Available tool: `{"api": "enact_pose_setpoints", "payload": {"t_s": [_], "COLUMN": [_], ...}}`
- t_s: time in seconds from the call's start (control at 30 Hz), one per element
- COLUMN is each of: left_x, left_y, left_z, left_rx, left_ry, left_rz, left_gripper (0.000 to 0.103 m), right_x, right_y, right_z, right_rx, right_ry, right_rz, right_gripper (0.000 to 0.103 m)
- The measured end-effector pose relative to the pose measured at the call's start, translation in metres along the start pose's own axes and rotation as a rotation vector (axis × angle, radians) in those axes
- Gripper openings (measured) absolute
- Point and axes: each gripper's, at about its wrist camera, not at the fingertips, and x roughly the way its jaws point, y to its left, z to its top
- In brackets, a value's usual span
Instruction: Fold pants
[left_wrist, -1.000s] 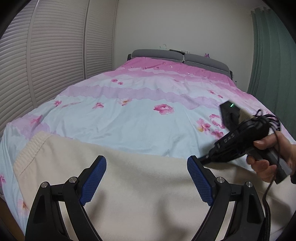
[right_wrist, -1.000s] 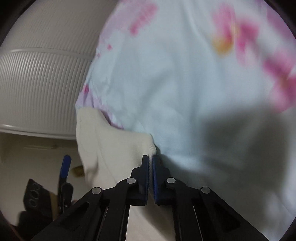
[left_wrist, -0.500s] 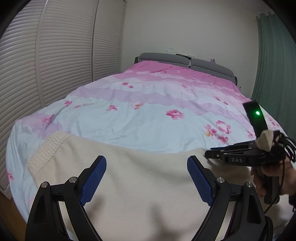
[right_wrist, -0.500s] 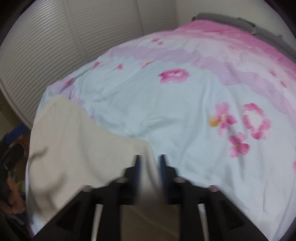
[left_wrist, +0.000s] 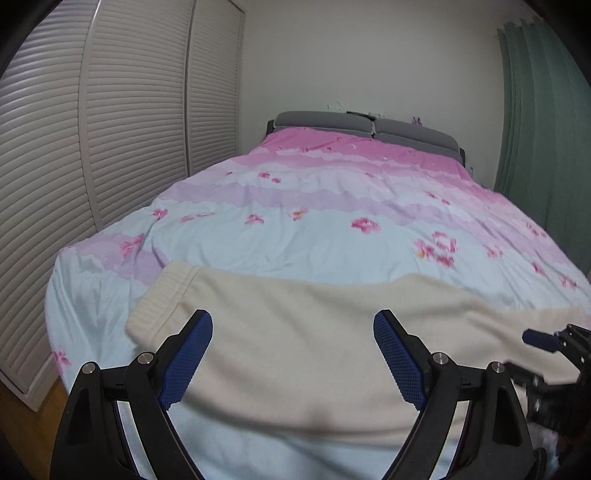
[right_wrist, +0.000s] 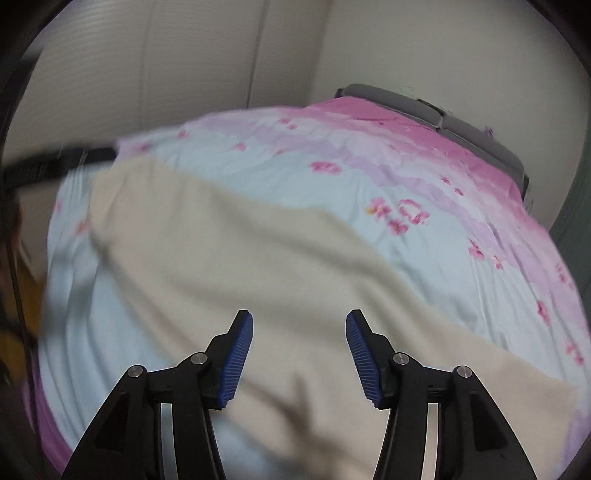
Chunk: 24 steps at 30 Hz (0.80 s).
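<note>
Cream pants (left_wrist: 295, 339) lie flat across the near end of the bed, ribbed waistband (left_wrist: 159, 299) at the left. They also show in the right wrist view (right_wrist: 229, 266), blurred. My left gripper (left_wrist: 293, 354) is open and empty, held above the pants. My right gripper (right_wrist: 299, 350) is open and empty, above the pants' right part; it shows at the right edge of the left wrist view (left_wrist: 546, 339).
The bed carries a pink and pale blue flowered duvet (left_wrist: 332, 206) with a grey headboard (left_wrist: 365, 129) at the far end. Louvred closet doors (left_wrist: 92, 147) run along the left. A green curtain (left_wrist: 543, 129) hangs at the right. Wooden floor (left_wrist: 22, 417) shows bottom left.
My right gripper let go of the pants' edge, opened and pulled back and up. My left gripper stayed open and drew back and up a little.
</note>
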Motion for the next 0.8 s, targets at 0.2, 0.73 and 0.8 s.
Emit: {"api": "enact_pose_setpoints", "payload": {"t_s": [0.2, 0.73, 0.8], "left_x": [-0.003, -0.003, -0.009], "left_y": [0.015, 0.030, 0.031], "left_z": [-0.022, -0.029, -0.030], "left_rx": [0.009, 0.002, 0.010], "left_ry": [0.055, 0.088, 0.082], "left_rz": [-0.018, -0.040, -0.051], "left_gripper": [0.090, 0.090, 0.090], "right_x": [0.024, 0.004, -0.005], "right_y": [0.027, 0.037, 0.044], "right_z": [-0.015, -0.013, -0.019], "right_rx": [-0.105, -0.106, -0.126], "right_ry": [0.107, 0.158, 0.163], "right_rz": [-0.017, 0.102, 0.103], "right_gripper": [0.047, 0.007, 0.007]}}
